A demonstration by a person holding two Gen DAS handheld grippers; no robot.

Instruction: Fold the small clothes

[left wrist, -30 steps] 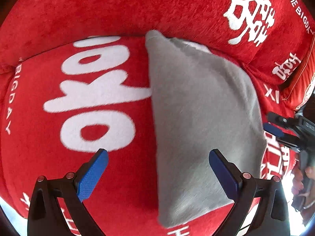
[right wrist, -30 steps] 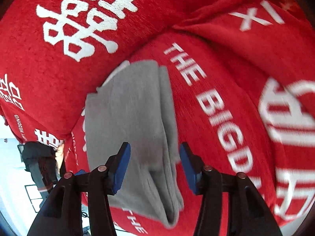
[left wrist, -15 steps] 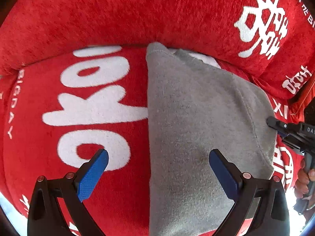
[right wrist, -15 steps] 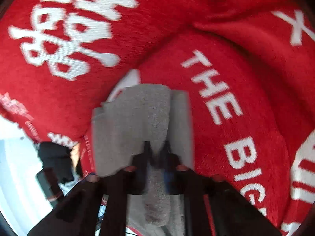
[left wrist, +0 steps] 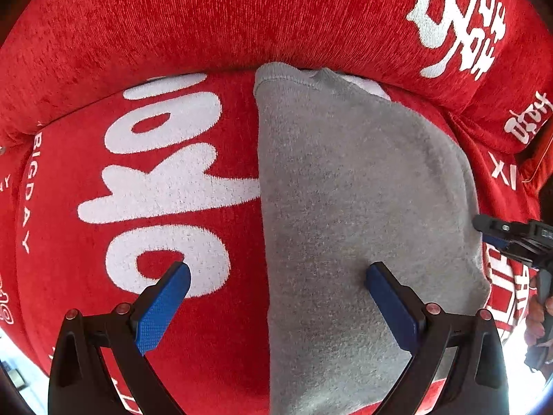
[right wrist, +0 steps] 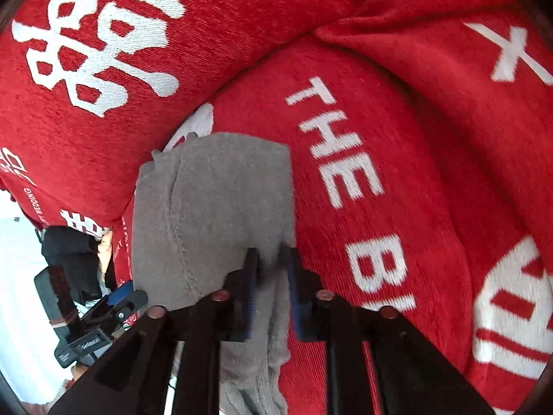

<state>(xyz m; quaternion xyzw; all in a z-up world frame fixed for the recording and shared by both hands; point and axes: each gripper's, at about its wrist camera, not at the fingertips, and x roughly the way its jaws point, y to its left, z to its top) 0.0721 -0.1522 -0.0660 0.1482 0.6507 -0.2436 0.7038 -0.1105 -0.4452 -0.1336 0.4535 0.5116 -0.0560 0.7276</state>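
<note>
A grey folded garment (left wrist: 345, 207) lies flat on the red seat cushion (left wrist: 155, 173), its far end against the backrest. My left gripper (left wrist: 276, 276) points down over the garment's left edge, open wide: one blue pad over red fabric, the other over grey cloth. In the right wrist view the same garment (right wrist: 214, 200) runs away from my right gripper (right wrist: 273, 266). Its jaws stand a narrow gap apart and are opening, with a bunched fold of the garment's near edge between them. The right gripper (left wrist: 501, 231) also shows at the cloth's right edge.
The red backrest (left wrist: 242, 17) with white characters rises just behind the garment. A red side cushion (right wrist: 466, 52) borders the seat. A person's hand holds the left gripper (right wrist: 121, 297) at the seat's front edge. Bright floor lies beyond.
The right gripper came down onto the garment's near edge, its jaws went from wide apart to nearly together around a fold, then parted slightly. The left gripper sank a little closer to the cloth, still open.
</note>
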